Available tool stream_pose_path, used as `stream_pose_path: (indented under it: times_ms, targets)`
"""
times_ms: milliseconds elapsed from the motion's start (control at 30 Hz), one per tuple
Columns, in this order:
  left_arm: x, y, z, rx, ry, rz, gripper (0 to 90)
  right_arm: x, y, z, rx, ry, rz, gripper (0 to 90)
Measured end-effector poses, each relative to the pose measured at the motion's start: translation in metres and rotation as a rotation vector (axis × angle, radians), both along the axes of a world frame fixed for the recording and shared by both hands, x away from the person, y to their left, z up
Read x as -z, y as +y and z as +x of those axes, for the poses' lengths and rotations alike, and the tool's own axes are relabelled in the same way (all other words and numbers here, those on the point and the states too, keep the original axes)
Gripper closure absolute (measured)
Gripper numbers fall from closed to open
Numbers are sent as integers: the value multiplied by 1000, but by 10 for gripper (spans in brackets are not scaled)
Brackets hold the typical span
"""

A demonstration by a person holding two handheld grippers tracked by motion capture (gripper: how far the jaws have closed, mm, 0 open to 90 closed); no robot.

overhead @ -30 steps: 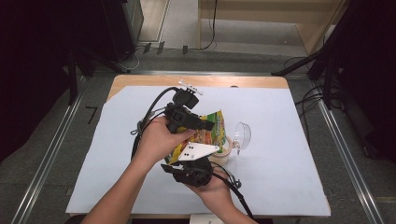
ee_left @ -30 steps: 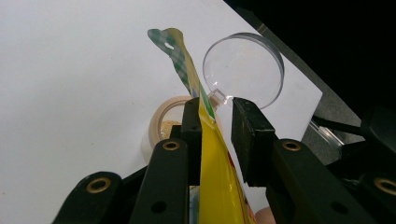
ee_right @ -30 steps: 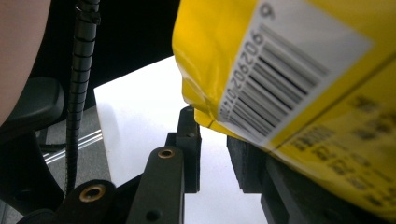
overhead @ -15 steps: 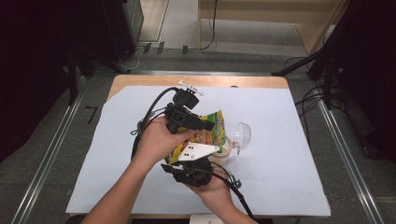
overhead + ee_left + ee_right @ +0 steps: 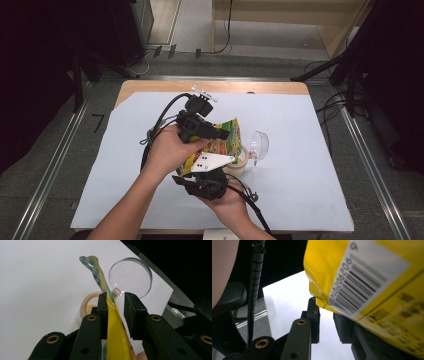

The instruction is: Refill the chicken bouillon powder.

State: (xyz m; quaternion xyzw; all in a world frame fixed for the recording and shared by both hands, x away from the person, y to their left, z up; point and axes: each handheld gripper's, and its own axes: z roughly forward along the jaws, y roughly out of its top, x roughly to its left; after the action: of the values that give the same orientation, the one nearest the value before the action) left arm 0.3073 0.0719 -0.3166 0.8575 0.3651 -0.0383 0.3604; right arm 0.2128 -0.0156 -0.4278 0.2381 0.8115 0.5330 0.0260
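A yellow snack bag (image 5: 227,141) hangs tilted over a small tan jar (image 5: 243,160), whose clear round lid (image 5: 260,145) stands open to the right. My left gripper (image 5: 222,134) holds the bag from above. In the left gripper view the bag (image 5: 116,335) runs between the jaws of that gripper (image 5: 117,298), with the jar (image 5: 87,310) and the lid (image 5: 131,276) beyond. My right gripper (image 5: 216,160) comes up from below. In the right gripper view the bag's barcoded bottom corner (image 5: 367,277) sits between the jaw tips of this gripper (image 5: 325,306).
A white sheet (image 5: 310,190) covers the wooden table (image 5: 150,86). Cables trail from both grippers, one beside the right gripper's jaws (image 5: 255,277). Metal floor rails (image 5: 370,165) run along both sides of the table.
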Motion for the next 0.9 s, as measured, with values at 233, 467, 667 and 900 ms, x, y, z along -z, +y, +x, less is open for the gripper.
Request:
stream_pose_path:
  times_ms: [233,467,667,900]
  targets:
    - [0,0,0,2,-2,0,754,0,0,0,1,-1,-1,766]
    - [-1,0,0,-2,-2,-2,754,-1,0,-1,2,-1,3,763]
    - [-1,0,0,1,-4,0,754,-2,0,-1,3,0,6,763]
    - [-2,0,0,-3,-7,-1,754,-2,1,-1,2,4,5,762]
